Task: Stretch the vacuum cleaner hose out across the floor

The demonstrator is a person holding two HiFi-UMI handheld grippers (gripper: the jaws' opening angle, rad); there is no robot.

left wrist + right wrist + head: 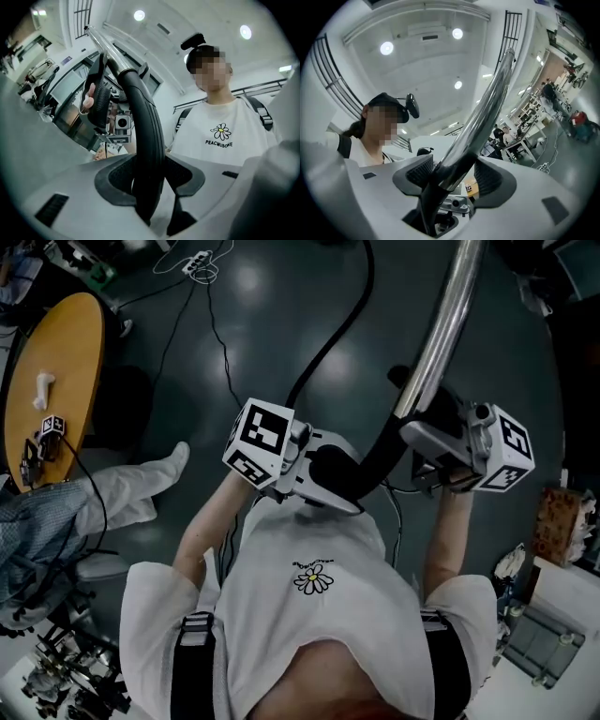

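So your left tool (149,180) is clamped on the black curved handle (147,131) at the end of the wand, with both pads pressed into it. Your right tool (452,176) sits further up, where the handle meets the shiny metal tube (487,108). Its jaws stand wide with the tube between the pads, and I don't see them squeezing it. You're holding the whole thing up in front of your chest.

The vacuum cleaner hose (349,320) itself is the black line leaving the handle by your left tool. In the head view it curves away over the floor (281,324) toward the top edge. I can't tell where it actually touches down.

The floor is dark grey-green, smooth and a bit glossy, with light glare on it. A thin cable runs over it to a white power strip (197,263). A round wooden desk (61,362) sits off to your left with a few small bits on it, and a seated person's leg (131,488) in white pokes out beside it. The room has a white ceiling with round lights (386,48), and the right gripper view shows rows of work desks (520,145) further back.
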